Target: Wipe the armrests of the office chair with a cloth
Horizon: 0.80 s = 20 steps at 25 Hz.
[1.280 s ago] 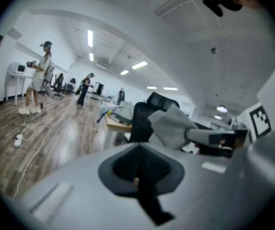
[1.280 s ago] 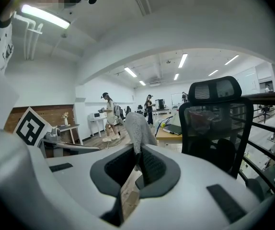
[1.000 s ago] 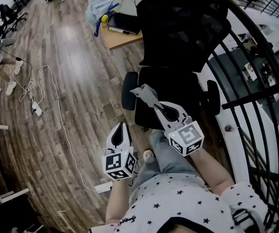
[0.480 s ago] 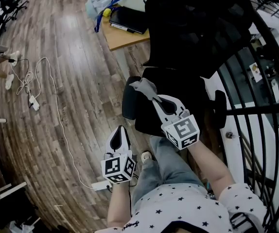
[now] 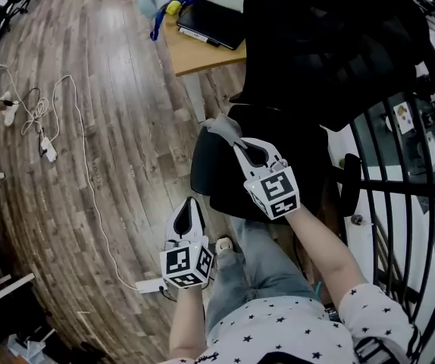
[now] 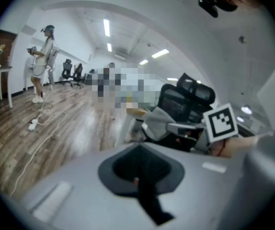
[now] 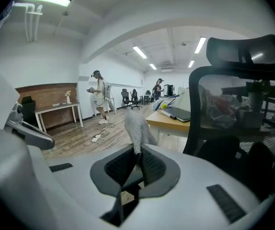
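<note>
The black office chair (image 5: 316,44) stands in front of me, its seat (image 5: 286,154) below the mesh back. Its left armrest (image 5: 202,161) is a dark pad at the seat's left; the right armrest (image 5: 349,182) shows at the far side. My right gripper (image 5: 236,144) hovers over the seat's left edge, shut on a grey cloth (image 5: 220,127) that hangs just above the left armrest. In the right gripper view the cloth (image 7: 136,127) sticks up from the pinched jaws. My left gripper (image 5: 190,205) is lower, beside my leg, shut and empty.
A wooden desk (image 5: 202,51) with a dark tablet (image 5: 211,23) stands behind the chair. A white cable with a power strip (image 5: 47,149) lies on the wood floor at left. Black railing bars (image 5: 418,165) curve close on the right. A person (image 7: 99,97) stands far off.
My right gripper has drifted a little up and left with the cloth, toward the left armrest. The left gripper has stayed about where it was.
</note>
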Available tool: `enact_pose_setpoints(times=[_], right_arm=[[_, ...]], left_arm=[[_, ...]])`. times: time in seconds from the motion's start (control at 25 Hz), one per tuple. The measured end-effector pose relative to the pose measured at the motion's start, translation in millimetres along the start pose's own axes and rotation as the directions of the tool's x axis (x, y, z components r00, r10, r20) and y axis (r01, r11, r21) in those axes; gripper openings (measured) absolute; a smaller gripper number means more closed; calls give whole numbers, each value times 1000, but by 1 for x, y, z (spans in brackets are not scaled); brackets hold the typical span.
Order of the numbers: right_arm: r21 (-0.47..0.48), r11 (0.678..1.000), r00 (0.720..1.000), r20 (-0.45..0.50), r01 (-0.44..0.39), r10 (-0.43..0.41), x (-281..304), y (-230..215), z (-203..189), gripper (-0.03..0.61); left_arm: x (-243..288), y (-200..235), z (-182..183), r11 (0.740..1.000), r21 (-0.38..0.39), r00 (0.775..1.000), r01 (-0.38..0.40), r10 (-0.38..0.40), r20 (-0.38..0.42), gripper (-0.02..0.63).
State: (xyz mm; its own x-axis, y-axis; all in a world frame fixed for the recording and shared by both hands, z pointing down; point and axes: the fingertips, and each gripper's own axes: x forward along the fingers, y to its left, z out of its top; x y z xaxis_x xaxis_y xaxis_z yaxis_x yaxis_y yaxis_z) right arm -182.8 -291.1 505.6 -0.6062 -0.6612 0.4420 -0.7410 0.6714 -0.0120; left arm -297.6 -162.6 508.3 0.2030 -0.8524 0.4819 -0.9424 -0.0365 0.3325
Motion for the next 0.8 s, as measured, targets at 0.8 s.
enact_pose_setpoints(times=[0.8], right_arm=[[-98,995,981,-192,3,-22,108,-37,-70,28]], left_arm=[[35,18,-33,998,-44,996,-45,42,-75,7]])
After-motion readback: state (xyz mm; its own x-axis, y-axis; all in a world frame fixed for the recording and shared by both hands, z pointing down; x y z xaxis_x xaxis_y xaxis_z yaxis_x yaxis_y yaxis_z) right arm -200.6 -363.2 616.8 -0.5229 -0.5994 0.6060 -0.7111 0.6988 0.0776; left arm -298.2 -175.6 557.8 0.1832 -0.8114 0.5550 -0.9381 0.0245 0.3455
